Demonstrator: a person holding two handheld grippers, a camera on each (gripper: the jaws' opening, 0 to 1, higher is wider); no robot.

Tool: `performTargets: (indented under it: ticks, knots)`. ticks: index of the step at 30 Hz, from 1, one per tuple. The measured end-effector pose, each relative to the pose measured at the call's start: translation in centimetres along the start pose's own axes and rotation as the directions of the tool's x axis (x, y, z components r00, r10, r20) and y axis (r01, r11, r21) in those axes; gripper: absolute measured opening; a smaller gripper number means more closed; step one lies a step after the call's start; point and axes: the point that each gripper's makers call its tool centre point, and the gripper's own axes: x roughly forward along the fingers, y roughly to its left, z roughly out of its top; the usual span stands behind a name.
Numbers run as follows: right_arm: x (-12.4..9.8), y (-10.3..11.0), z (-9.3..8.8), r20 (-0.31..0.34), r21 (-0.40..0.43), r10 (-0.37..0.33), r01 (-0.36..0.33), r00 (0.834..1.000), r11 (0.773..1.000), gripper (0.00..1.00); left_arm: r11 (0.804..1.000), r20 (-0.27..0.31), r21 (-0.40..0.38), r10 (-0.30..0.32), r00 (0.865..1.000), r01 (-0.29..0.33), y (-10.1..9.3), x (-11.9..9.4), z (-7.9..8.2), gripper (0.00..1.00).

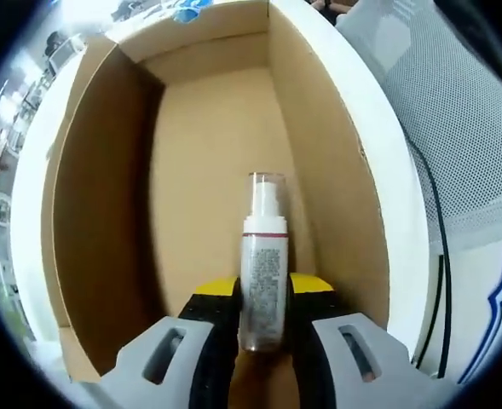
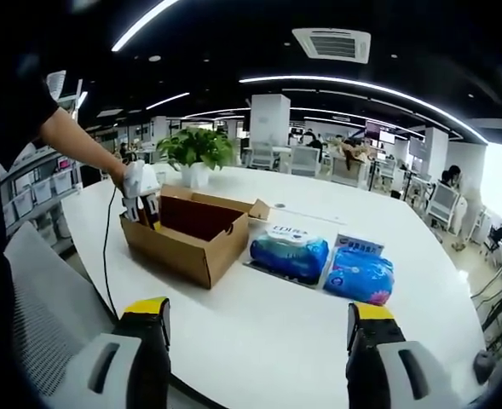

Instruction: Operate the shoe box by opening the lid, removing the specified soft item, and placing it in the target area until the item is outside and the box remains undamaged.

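I look down into the open brown shoe box point(image 1: 106, 170). A small spray bottle point(image 1: 263, 264), white with a red band and a clear cap, sits between the yellow-tipped jaws of my left gripper point(image 1: 263, 288), which is shut on it above the box floor. In the right gripper view the same shoe box point(image 2: 187, 234) stands on the white table point(image 2: 259, 324), and a person's hand holds the left gripper point(image 2: 140, 200) inside its left end. My right gripper point(image 2: 259, 328) hangs open over the table's near edge, holding nothing.
Two soft tissue packs lie to the right of the box, a teal one point(image 2: 289, 253) and a blue one point(image 2: 359, 274). A potted plant point(image 2: 198, 149) stands behind the box. A grey mesh chair point(image 2: 37, 298) and a black cable point(image 1: 438, 221) are at the table's edge.
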Motion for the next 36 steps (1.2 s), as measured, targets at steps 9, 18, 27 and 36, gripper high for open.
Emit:
performTargets:
  ticks: [9,18,27,36]
  knots:
    - [-0.1,0.1,0.2,0.013,0.003,0.006,-0.006,1.000,1.000,0.84,0.999,0.002,-0.024,0.046,0.999,-0.046,0.6,-1.6,-0.1,0.19]
    - [-0.3,0.1,0.5,0.028,0.011,0.023,-0.024,0.999,1.000,0.84,0.990,0.042,-0.103,0.098,0.994,-0.094,1.2,-3.6,1.0,0.19]
    - [-0.4,0.5,0.7,0.038,0.010,0.050,-0.050,0.998,0.999,0.85,0.984,0.065,-0.127,0.135,0.989,-0.126,0.7,-5.2,1.4,0.19]
    - [-0.5,1.5,1.2,0.043,-0.008,0.101,-0.101,0.994,0.995,0.84,0.975,0.112,-0.158,0.174,0.978,-0.155,0.1,-6.6,2.2,0.19]
